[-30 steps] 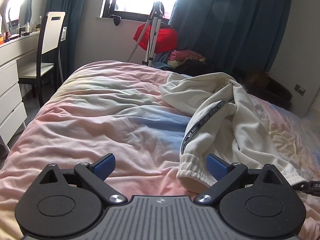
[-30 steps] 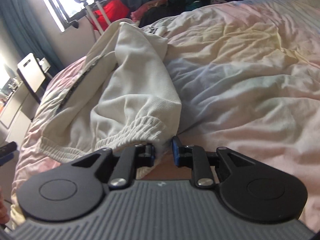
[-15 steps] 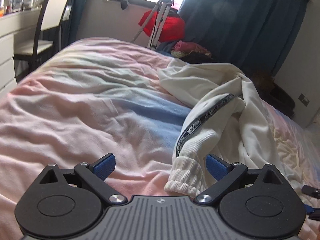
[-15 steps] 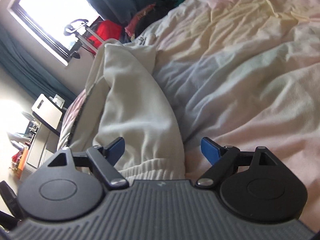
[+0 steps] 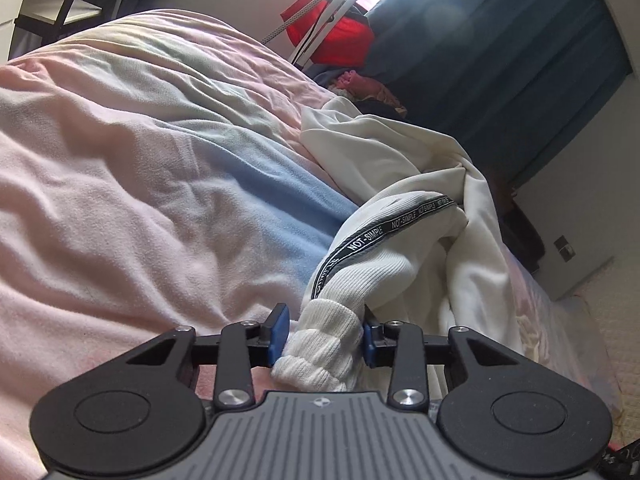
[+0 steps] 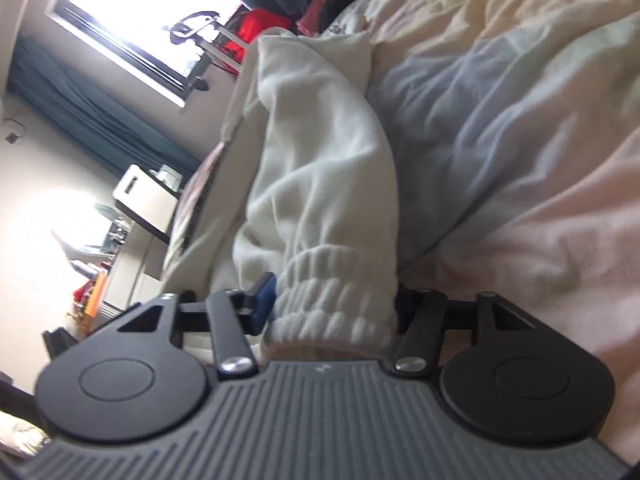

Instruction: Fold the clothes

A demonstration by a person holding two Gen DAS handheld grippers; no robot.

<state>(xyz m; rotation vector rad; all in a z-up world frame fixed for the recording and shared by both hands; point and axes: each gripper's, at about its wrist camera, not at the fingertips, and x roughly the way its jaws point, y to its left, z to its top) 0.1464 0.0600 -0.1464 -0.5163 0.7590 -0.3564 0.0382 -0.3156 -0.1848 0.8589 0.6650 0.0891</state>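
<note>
White sweatpants point(image 5: 404, 184) with a black "NOT-SIMPLE" side stripe point(image 5: 384, 228) lie crumpled on the bed. My left gripper point(image 5: 322, 334) has its blue pads closed against one ribbed ankle cuff point(image 5: 320, 344), which fills the gap between them. In the right wrist view the other leg point(image 6: 320, 152) runs away from me. My right gripper point(image 6: 332, 304) has its jaws closed around the second ribbed cuff point(image 6: 332, 300); its right pad is hidden behind the fabric.
The bed carries a pastel pink, blue and yellow blanket point(image 5: 140, 184). A red bag and a white stand point(image 5: 332, 36) sit under the window, with dark teal curtains point(image 5: 500, 60). A chair and white dresser point(image 6: 148, 204) stand on the bed's far side.
Both grippers stood wide open half a second ago and have closed onto the cuffs. Both cameras have dropped lower and tilted, and the left one moved in on its cuff.
</note>
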